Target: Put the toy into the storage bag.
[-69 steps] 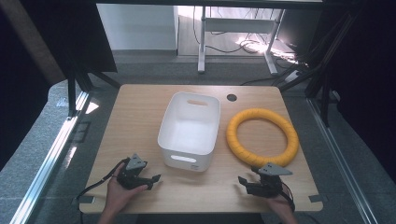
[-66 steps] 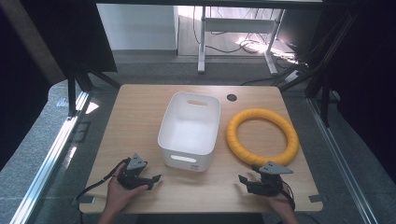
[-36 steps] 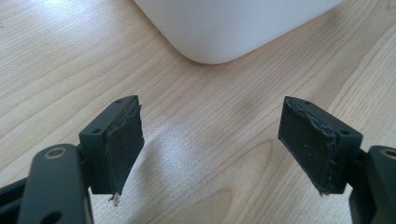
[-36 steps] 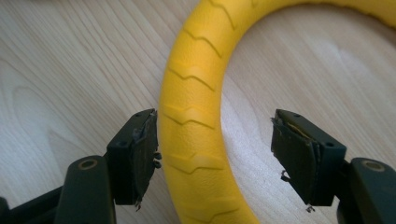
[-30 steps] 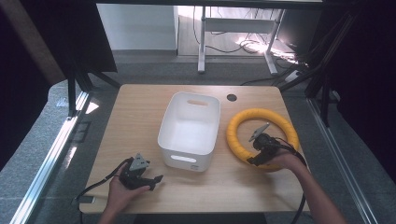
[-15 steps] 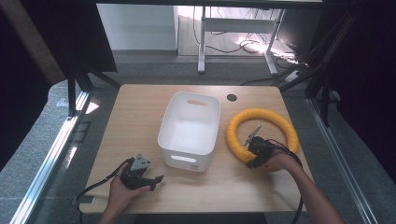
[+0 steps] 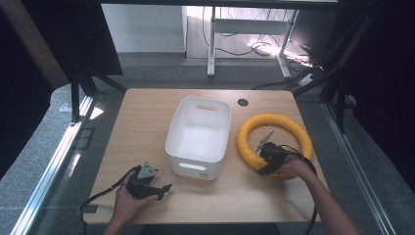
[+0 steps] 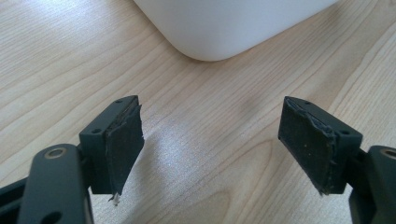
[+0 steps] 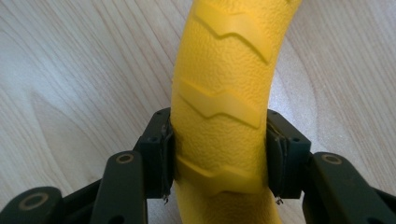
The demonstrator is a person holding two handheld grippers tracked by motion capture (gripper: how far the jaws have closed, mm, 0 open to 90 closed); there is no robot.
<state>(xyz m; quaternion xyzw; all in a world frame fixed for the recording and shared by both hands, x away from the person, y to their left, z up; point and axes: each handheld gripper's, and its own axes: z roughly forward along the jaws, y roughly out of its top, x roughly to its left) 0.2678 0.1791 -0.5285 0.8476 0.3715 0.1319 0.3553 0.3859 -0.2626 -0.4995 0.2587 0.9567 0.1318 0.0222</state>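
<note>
Where it sat idle at the table edge two seconds ago, right gripper (image 9: 219,154) now clamps yellow ring (image 9: 224,84); lift into white bin (image 7: 198,134) likely next. Left gripper (image 8: 219,140) gapes, empty.

The light wooden rectangular table (image 7: 147,122) stands on grey carpeted floor (image 7: 44,147). Beyond the table, a white-framed desk (image 7: 211,44) stands over tangled cables (image 7: 266,46) in bright light.

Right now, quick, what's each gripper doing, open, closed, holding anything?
Left gripper: open, holding nothing, resting low over the table near the white bin.
Right gripper: closed on the yellow ring, fingers pressed against both its sides.
</note>
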